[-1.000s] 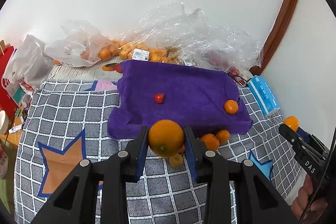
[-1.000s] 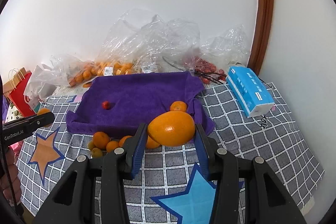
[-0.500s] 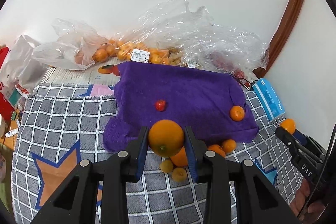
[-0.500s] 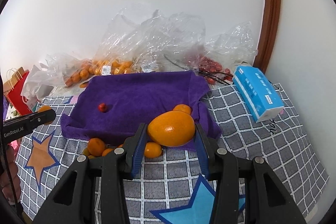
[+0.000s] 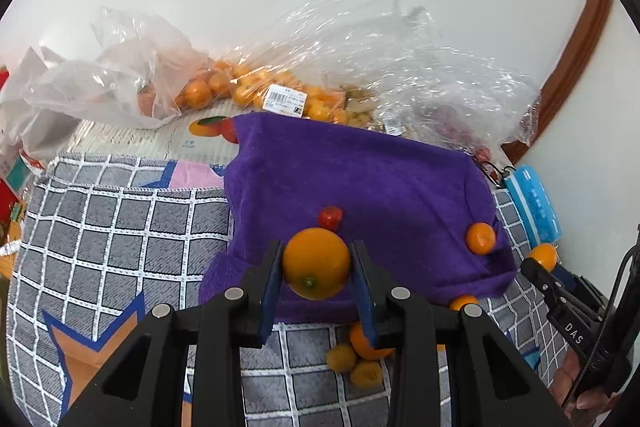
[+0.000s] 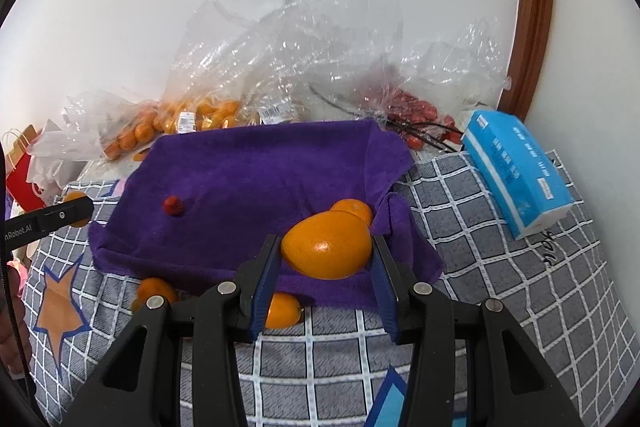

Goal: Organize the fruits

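My left gripper (image 5: pixel 316 263) is shut on a round orange (image 5: pixel 316 263), held over the near edge of the purple towel (image 5: pixel 380 187). Just beyond it on the towel lies a small red fruit (image 5: pixel 330 218), and a small orange (image 5: pixel 480 238) rests near the towel's right side. My right gripper (image 6: pixel 325 247) is shut on a larger oval orange (image 6: pixel 326 243) above the towel's (image 6: pixel 260 179) near right part, partly hiding a small orange (image 6: pixel 354 209) behind it. The red fruit (image 6: pixel 173 205) shows at the towel's left.
Several loose small oranges (image 5: pixel 360 351) lie on the checked cloth (image 5: pixel 120 227) before the towel. Clear bags of fruit (image 5: pixel 288 95) crowd the wall behind. A blue tissue pack (image 6: pixel 516 171) lies at the right. The other gripper shows at each view's edge.
Both grippers have moved forward and down toward the purple towel, each still clamped on its orange. The towel and bags now look closer.
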The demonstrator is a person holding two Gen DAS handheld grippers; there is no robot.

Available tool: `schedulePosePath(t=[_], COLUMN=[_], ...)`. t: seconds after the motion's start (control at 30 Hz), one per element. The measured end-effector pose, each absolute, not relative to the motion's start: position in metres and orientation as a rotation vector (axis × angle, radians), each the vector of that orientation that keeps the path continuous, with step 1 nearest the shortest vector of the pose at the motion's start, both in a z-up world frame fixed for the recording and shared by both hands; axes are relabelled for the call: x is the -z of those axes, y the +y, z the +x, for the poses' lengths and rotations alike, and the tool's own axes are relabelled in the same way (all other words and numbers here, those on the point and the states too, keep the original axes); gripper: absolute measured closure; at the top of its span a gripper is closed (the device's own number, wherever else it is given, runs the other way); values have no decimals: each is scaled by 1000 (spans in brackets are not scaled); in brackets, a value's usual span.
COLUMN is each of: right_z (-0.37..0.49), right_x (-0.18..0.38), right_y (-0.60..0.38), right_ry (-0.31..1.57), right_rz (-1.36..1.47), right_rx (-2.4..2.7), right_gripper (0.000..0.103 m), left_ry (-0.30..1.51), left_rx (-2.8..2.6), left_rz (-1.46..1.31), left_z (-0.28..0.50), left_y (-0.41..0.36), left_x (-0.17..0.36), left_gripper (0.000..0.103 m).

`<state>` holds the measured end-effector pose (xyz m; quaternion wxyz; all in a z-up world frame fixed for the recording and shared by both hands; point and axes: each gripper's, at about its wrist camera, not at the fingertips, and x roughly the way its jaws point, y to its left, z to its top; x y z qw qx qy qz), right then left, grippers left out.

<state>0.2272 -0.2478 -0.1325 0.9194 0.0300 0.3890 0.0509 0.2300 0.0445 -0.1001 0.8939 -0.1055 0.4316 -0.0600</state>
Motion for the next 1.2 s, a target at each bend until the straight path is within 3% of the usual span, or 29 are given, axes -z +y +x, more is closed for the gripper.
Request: schedulePosePath(t=[0.4, 1.2], right_z=[258, 276], right_x=[174, 188], right_y=[-244, -239], right_ry=[879, 930], right_rz=[74, 28], right_rx=[-122, -114], right_gripper=[59, 58], left_ry=[972, 1020], left_rx=[98, 83], left_rz=[-229, -152], left_z=[259, 269], left_y=[41, 29], left_x=[139, 166], left_gripper=[71, 71])
